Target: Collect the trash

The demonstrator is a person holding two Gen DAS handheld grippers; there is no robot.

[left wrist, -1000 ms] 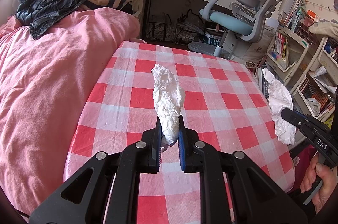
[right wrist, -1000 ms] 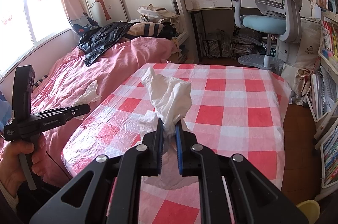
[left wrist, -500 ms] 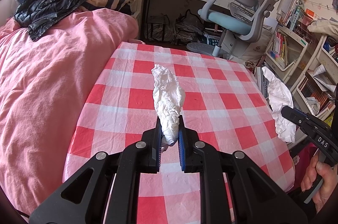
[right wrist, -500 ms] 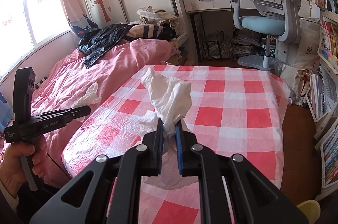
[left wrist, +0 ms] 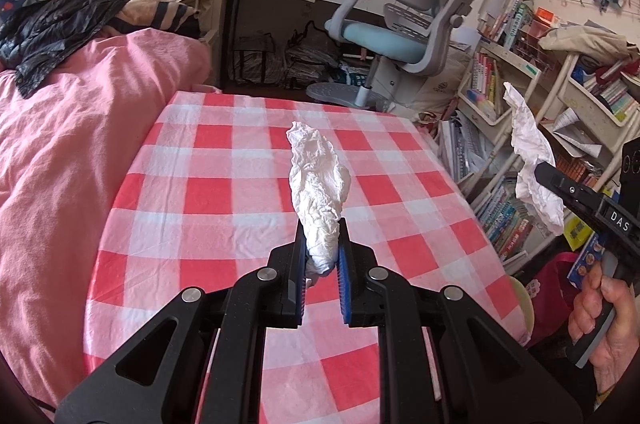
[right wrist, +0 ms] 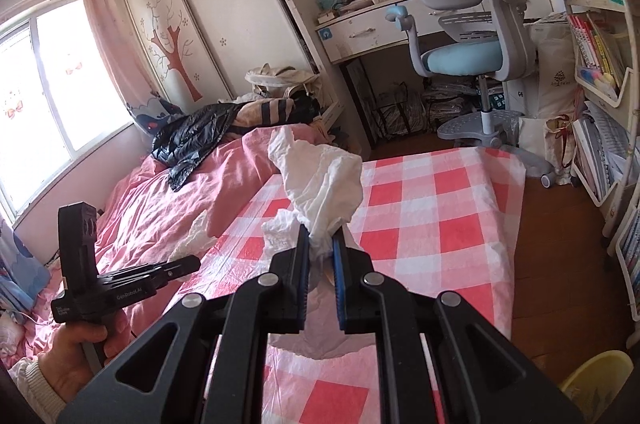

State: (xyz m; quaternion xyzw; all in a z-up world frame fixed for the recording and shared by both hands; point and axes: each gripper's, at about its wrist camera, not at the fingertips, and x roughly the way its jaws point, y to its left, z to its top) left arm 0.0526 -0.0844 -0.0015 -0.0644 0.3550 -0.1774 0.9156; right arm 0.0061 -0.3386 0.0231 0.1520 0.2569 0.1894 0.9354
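Crumpled white tissue wads [left wrist: 318, 184] stick up from both grippers, one pinched by the left gripper [left wrist: 322, 260], another by the right gripper [right wrist: 320, 248], lifted clear of the red-checked tablecloth [left wrist: 208, 184], presumably for binning.

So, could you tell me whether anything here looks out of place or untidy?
Yes: a black jacket lies crumpled on the pink bed, with a heap of clothes beside it. On the checked table nothing is spilled; each gripper, left and right, is shut on a crumpled tissue held clear above it.
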